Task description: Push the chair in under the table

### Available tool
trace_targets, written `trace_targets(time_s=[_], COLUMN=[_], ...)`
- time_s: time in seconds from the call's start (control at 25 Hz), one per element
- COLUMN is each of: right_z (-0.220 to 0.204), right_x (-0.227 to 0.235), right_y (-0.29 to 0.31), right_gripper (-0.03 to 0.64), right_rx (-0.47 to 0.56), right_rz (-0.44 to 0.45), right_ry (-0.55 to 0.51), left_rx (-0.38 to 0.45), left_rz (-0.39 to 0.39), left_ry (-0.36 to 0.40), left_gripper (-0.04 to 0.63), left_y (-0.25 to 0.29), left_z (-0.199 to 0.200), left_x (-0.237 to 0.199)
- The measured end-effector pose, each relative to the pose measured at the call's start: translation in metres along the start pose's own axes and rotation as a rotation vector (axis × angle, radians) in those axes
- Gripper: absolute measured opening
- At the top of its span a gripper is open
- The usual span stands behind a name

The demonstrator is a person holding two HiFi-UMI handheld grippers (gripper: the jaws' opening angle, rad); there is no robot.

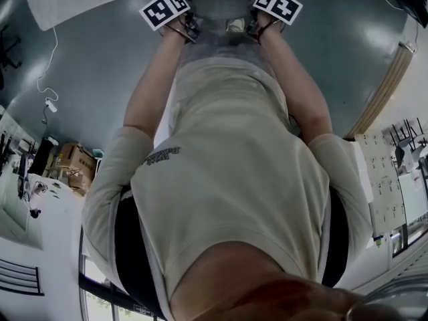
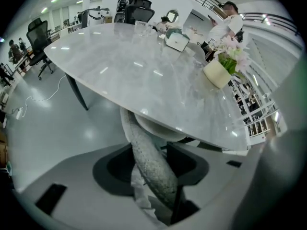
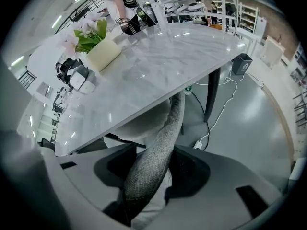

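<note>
A grey fabric chair back (image 1: 217,15) stands between my two grippers at the top of the head view. The left gripper (image 2: 149,170) is shut on the chair back's top rim (image 2: 144,147), with its dark jaws on either side of the fabric. My right gripper (image 3: 153,170) grips the same rim (image 3: 165,133) further along. The chair's pale seat (image 2: 153,128) sits under the edge of the white marble table (image 2: 144,71), whose top also spreads across the right gripper view (image 3: 158,56). Both grippers point steeply down.
On the table stand a cream flower pot (image 2: 218,71) and a small box (image 2: 177,40). A dark table leg (image 3: 211,95) and a white cable (image 3: 225,99) are on the grey floor. Office chairs (image 2: 38,42) stand beyond, and a person (image 2: 225,25) stands at the far side.
</note>
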State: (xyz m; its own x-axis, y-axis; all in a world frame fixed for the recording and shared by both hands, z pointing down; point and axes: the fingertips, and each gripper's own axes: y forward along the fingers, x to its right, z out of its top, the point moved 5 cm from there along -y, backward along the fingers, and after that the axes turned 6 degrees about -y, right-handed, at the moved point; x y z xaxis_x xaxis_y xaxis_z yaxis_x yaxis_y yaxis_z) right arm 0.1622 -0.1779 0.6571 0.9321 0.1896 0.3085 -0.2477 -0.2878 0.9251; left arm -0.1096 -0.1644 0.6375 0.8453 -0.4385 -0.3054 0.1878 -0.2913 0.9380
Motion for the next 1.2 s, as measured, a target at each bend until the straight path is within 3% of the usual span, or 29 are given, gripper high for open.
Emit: trace_targets(time_s=[0.72, 1.2], right_z=[0.018, 0.012], right_x=[-0.004, -0.012], right_y=[0.003, -0.023], right_gripper=[0.219, 0.272], right_rx=[-0.049, -0.152], right_rz=[-0.006, 0.010], right_ry=[-0.038, -0.064], left_rx=[-0.017, -0.082], left_rz=[-0.005, -0.082], left_ry=[0.009, -0.017], left_gripper=[0.195, 0.219], left_y=[0.002, -0.025], left_z=[0.014, 0.011], left_x=[0.009, -0.001])
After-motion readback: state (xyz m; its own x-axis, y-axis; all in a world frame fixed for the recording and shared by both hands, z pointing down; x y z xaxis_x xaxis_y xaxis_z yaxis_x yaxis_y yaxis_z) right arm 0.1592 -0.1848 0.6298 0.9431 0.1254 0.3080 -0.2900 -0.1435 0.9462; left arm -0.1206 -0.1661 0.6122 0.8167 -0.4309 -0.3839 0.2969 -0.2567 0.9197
